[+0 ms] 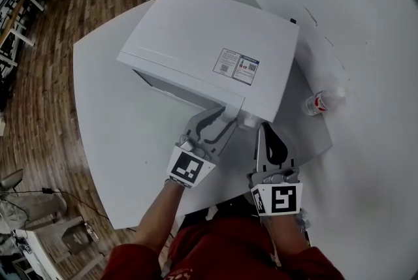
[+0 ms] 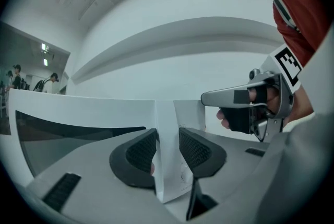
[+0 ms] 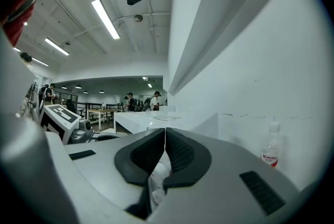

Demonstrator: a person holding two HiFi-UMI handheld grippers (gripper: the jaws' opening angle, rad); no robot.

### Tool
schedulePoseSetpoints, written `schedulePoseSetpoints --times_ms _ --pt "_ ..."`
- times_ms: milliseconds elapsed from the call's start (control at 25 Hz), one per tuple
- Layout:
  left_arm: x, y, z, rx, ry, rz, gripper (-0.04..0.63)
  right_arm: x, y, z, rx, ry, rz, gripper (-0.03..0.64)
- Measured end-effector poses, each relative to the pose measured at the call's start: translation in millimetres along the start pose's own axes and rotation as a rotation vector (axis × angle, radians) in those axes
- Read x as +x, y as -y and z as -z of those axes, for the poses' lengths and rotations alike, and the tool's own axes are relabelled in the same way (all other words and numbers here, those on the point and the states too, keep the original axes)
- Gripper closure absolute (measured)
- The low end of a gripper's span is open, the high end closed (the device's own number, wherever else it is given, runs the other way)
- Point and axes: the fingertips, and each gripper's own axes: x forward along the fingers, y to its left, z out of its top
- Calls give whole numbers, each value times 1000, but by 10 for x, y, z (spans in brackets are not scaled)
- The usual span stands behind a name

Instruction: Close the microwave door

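A white microwave stands on the white table. Its door, with a dark window, runs off to the left in the left gripper view. My left gripper is at the microwave's front right corner. Its two pads stand on either side of the door's free edge and press on it, so my left gripper is shut on that edge. My right gripper hovers just to the right, near the same corner. The right gripper is shut, its pads touching with nothing held.
A small clear bottle with a red label lies on the table right of the microwave, and that bottle shows in the right gripper view too. A white wall runs along the right. The table's edge drops to a wooden floor at the left.
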Motion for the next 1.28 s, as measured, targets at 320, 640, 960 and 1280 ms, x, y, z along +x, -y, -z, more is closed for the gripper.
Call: schedulePoseSetpoints --times_ms 320,640,960,1280 --pt "1 2 10 3 -11 8 448 1 31 7 -2 -4 11 594" --pt "-214 -51 -103 43 13 -35 448 13 -142 -87 -7 14 -13 594" --pt "-975 -464 -486 -5 62 -263 449 81 -711 -303 -22 55 -111 594" --pt "-2047 -827 -772 9 82 -508 514 116 -1643 -538 -44 101 -267 594"
